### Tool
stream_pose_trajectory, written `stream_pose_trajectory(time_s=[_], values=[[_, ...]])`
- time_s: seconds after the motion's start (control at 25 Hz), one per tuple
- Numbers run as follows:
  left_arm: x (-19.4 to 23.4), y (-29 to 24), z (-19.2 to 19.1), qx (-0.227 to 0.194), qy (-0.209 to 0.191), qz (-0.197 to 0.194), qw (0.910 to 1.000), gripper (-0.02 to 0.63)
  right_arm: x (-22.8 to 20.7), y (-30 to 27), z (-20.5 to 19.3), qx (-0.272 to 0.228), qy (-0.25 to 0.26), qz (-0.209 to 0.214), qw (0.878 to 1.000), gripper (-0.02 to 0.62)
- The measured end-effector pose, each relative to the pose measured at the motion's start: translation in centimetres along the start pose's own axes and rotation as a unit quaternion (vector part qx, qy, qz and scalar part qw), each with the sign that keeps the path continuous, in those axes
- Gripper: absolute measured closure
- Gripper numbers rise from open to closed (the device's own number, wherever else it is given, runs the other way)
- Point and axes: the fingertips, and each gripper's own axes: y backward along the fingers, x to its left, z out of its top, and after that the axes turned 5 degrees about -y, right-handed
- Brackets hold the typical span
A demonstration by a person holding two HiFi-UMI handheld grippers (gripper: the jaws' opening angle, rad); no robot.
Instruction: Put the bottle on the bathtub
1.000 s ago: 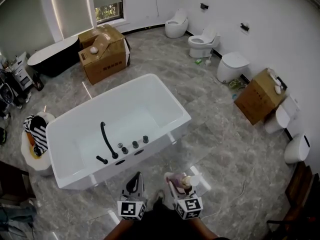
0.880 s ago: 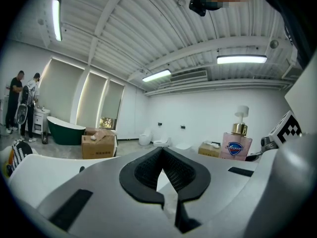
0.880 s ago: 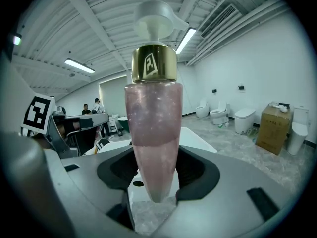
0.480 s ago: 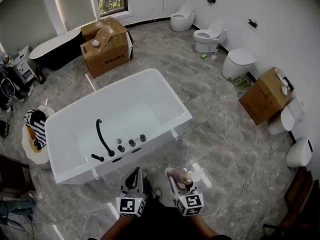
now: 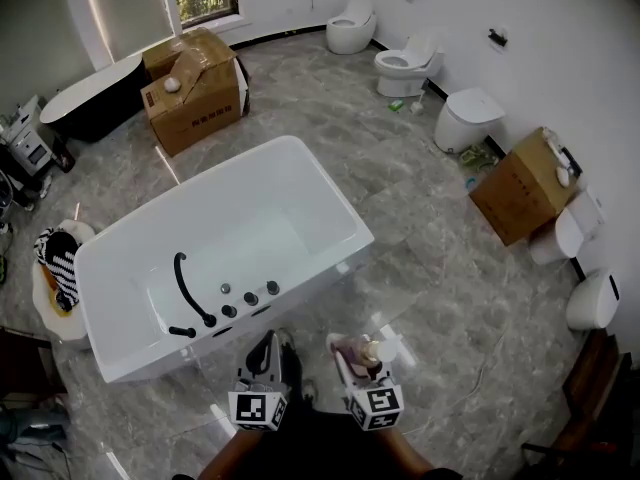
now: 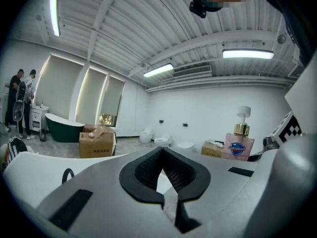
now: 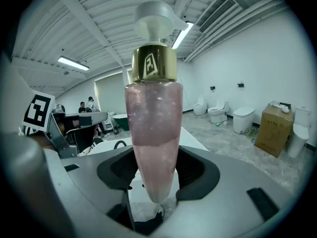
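Observation:
A pink soap bottle (image 7: 153,133) with a gold collar and white pump stands upright between the jaws of my right gripper (image 7: 156,175), which is shut on its lower body. The head view has the bottle (image 5: 369,352) in that gripper (image 5: 352,356) at the bottom, over the floor. It also shows at the right of the left gripper view, as the bottle (image 6: 238,145). My left gripper (image 5: 266,358) is beside it, its jaws (image 6: 161,155) shut on nothing. The white bathtub (image 5: 330,183) with a black faucet (image 5: 188,290) lies just ahead of both grippers.
Cardboard boxes stand at the back (image 5: 195,88) and at the right (image 5: 522,188). Several toilets (image 5: 405,66) line the right wall. A dark tub (image 5: 85,108) is at the back left. A small round table with a striped cloth (image 5: 55,268) sits left of the bathtub. People (image 6: 20,103) stand far left.
The head view has shifted, so the bathtub now sits a little further left in the frame. Both grippers keep their places at the bottom, the bottle still held.

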Motion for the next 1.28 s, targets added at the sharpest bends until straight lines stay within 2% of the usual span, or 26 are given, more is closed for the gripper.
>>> stream_pose_trajectory(time_s=[0.2,0.52,0.88,1.0,1.28], values=[[2.9,-4.3,0.2,0.004,0.007,-0.005,1.0000,0.592,-0.5,-4.6,2.0,0.009,0.005,-0.005,1.000,0.373],[8.2,-12.2,2.7,-0.008,0.006,-0.013,0.9999,0.592,-1.0,-12.6,6.6,0.018,0.018,-0.010,1.000,0.373],[15.1,-17.8,3.1,-0.014,0.021,0.008,0.9997,0.592,-0.4,-21.6,9.6,0.031,0.039,-0.008,0.999,0.373],[15.9,-18.6,3.0,-0.009,0.028,0.013,0.9995,0.592,-0.1,-23.3,9.9,0.045,0.043,0.002,0.998,0.373],[16.8,-21.1,2.4,-0.007,0.020,0.062,0.9979,0.592,-1.6,-27.6,10.8,0.062,0.067,0.048,0.995,0.373]])
